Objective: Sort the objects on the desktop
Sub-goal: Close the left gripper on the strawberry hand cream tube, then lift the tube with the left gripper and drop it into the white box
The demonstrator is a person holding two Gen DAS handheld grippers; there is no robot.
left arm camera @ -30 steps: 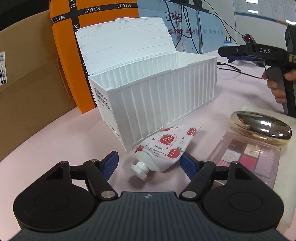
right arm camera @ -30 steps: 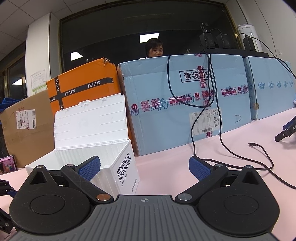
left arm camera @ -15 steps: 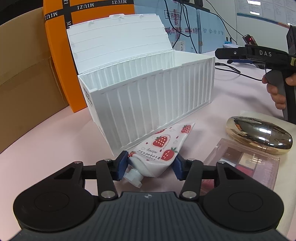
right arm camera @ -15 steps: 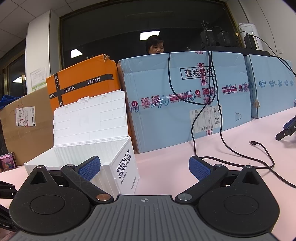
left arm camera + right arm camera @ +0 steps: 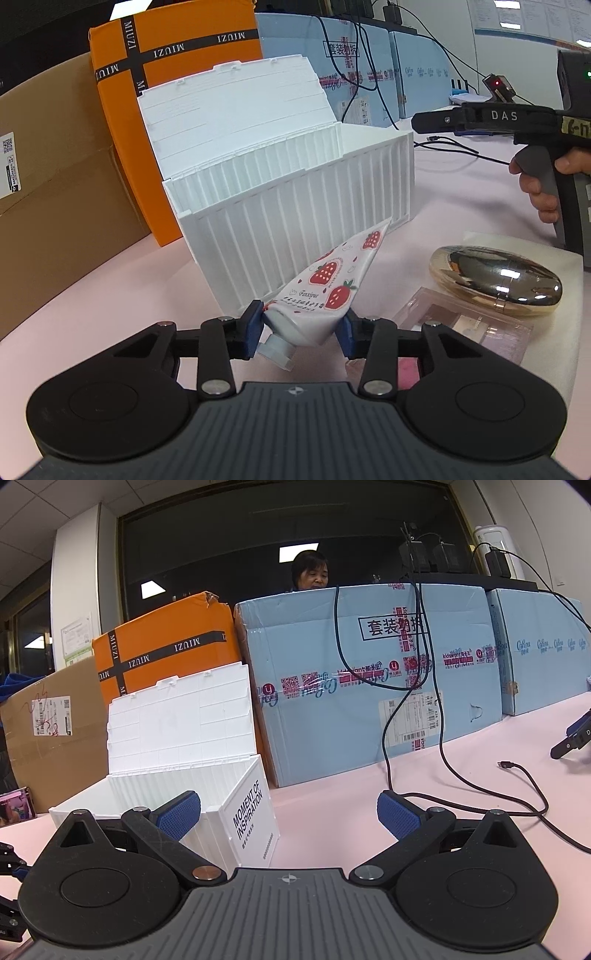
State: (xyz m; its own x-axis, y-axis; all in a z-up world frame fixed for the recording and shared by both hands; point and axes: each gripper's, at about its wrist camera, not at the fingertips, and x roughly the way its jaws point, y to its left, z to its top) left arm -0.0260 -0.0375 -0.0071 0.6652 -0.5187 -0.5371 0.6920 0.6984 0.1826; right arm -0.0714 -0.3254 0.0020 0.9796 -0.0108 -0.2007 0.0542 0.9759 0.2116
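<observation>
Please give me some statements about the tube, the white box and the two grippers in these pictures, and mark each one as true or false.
1. The left gripper has its jaws closed on the strawberry tube. True.
2. The lid of the white storage box is shut. False: the lid stands open behind the box.
3. The right gripper holds the gold case. False: its jaws are open and empty, and the gold case lies on the table.
4. The tube's cap points toward the camera. True.
5. The orange carton stands in front of the white storage box. False: it stands behind it.
</observation>
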